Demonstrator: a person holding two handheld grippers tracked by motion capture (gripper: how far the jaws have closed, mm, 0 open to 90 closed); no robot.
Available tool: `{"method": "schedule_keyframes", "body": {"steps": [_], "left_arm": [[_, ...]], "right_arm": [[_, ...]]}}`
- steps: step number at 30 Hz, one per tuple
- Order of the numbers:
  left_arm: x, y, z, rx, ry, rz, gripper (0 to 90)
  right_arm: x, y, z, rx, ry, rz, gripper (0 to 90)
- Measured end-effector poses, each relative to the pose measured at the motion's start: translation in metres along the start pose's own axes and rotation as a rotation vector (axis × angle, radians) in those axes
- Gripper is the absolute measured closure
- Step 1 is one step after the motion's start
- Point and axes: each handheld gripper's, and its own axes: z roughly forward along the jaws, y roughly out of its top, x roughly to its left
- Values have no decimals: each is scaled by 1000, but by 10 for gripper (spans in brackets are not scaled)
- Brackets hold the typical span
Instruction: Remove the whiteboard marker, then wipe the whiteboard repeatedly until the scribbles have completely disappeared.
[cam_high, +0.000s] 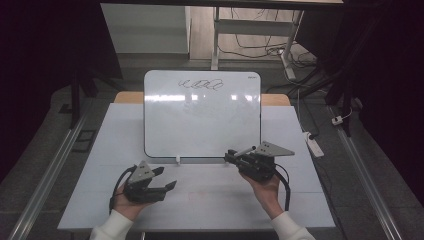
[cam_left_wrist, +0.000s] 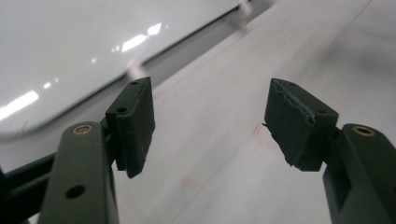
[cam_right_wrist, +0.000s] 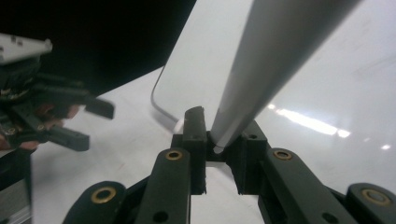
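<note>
Right gripper (cam_high: 239, 156) jaws clamped on marker (cam_high: 244, 151) (tip toward whiteboard (cam_high: 202, 115), ready to write) — left gripper (cam_high: 167, 178) jaws wide, empty, near desk's front edge.

Counter (cam_high: 210, 200): pale top, faint reddish smudge near the front edge. Power strip (cam_high: 314, 144): white, on the floor beside the counter's right side. Cables (cam_high: 260, 50): dark, loosely tangled on the floor beyond, around grey desk legs (cam_high: 216, 45).
</note>
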Motion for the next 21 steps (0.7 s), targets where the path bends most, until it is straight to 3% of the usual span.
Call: {"method": "schedule_keyframes", "body": {"steps": [2,13,21], "left_arm": [[10,-13,-7,9,29,-30,339],[27,-23,-11,-9,85,-61,342],[27,-22,-3,8,80,-29,341]], "right_arm": [[-1,2,-5,-23,-16,-8,774],[-6,7,-14,-52,-37,-54,775],[-17,16,-8,-65,-72,-60,775]]}}
